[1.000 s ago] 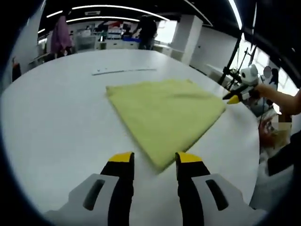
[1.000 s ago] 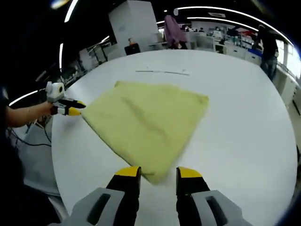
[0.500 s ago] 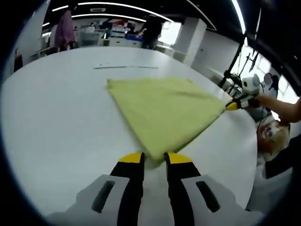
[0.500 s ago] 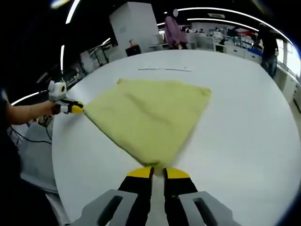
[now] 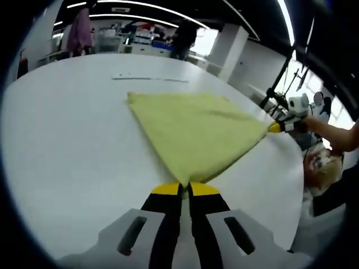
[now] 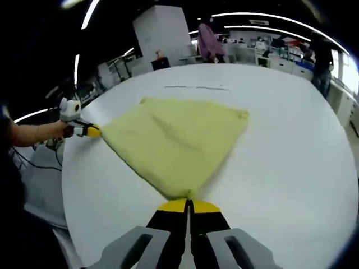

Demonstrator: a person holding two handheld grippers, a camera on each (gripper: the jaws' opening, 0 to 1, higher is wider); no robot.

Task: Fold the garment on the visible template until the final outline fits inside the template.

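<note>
We work on a large round white table, and in the middle of it lies the flat yellow-green cloth garment, spread as a four-cornered sheet with some soft creases. It rests fully on the table top and stays well inside its edge.

Our left gripper has its yellow-tipped jaws pressed together on the near corner of the garment. Our right gripper does the same on another corner, its jaws also closed on the cloth. In the left gripper view the right gripper appears at the far right corner of the garment, and in the right gripper view the left gripper appears at the left corner, so we hold two neighbouring corners along one edge.

We judge that the task is at an early step: both corners are pinched, but the garment is not yet lifted or folded over. What is left is to carry this edge across to the opposite side and then check the outline. We cannot tell where the template is; we see only a thin grey line of marks on the table beyond the garment.

Nothing lies on the table in the path of the fold. Far behind are work benches and standing people, well apart from us.
</note>
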